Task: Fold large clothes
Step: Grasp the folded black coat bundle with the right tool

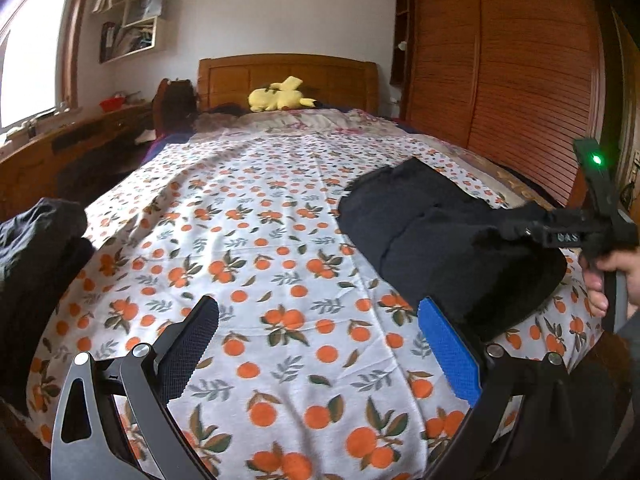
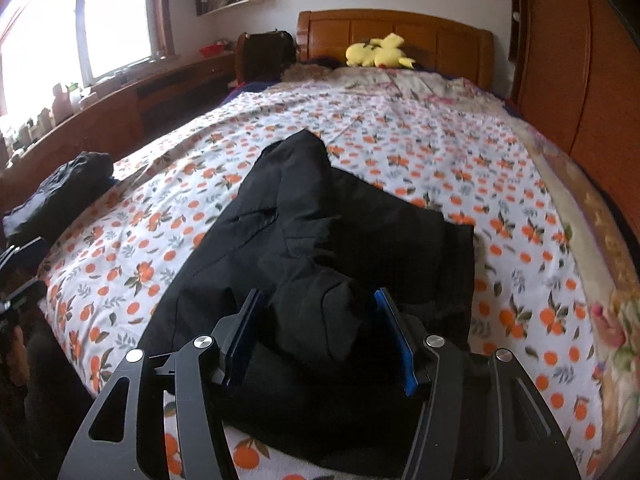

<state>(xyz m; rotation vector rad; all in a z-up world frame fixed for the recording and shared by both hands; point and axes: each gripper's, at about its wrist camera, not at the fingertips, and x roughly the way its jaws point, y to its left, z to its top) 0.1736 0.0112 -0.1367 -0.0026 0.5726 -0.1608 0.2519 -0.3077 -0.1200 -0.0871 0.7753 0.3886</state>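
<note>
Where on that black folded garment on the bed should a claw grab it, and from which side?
Probably the raised bunched fold at the near edge of the black garment, approached from the foot of the bed. That ridge stands proud of the orange-print sheet, so two fingers can straddle it; the flatter parts offer little to pinch. The right claw already has that fold between its fingers, while the left claw is open.
</note>
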